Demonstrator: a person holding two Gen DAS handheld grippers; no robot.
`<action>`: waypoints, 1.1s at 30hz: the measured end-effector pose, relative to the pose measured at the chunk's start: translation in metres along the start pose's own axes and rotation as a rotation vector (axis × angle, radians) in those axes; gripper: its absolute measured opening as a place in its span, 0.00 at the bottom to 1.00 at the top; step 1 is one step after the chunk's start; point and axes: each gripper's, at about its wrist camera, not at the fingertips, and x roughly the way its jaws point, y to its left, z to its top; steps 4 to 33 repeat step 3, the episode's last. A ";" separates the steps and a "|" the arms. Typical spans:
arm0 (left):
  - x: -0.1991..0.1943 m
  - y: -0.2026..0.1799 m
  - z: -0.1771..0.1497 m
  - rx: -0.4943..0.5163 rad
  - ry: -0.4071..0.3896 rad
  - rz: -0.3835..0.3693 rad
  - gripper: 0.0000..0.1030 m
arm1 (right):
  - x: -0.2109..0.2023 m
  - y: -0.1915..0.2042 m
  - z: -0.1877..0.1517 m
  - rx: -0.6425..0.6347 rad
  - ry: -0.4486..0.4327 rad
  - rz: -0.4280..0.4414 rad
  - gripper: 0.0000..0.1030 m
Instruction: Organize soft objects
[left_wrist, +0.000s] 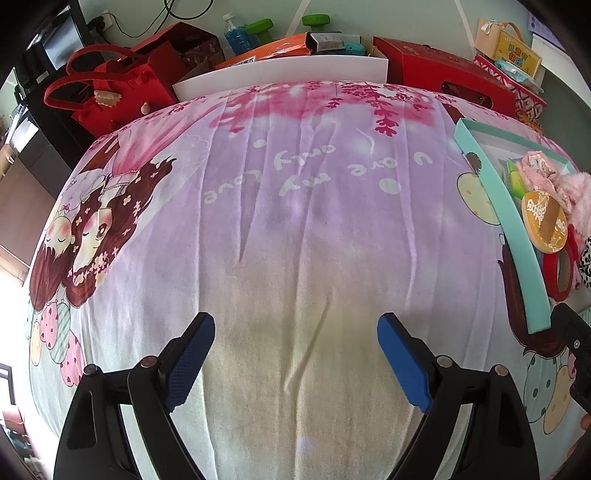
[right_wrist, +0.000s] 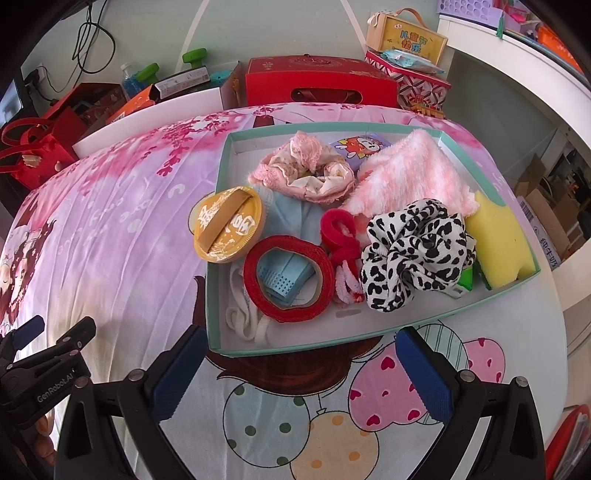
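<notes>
teal box crammed, spotted scrunchie, fluffy pink cloth

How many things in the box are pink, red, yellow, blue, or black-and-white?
Pink: 2, lace cloth, fuzzy cloth
Red: 2, ribbon roll, hair tie
Yellow: 2, round lid, sponge
Blue: 1, face mask
Black-and-white: 1, scrunchie
Total: 8
</notes>
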 end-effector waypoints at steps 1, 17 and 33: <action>-0.001 0.000 0.000 0.002 -0.004 0.001 0.87 | 0.000 0.000 0.000 0.000 0.000 0.000 1.00; -0.001 -0.001 0.000 0.005 -0.005 -0.002 0.87 | 0.000 0.000 0.000 -0.001 0.000 0.001 1.00; -0.001 -0.001 0.000 0.005 -0.005 -0.002 0.87 | 0.000 0.000 0.000 -0.001 0.000 0.001 1.00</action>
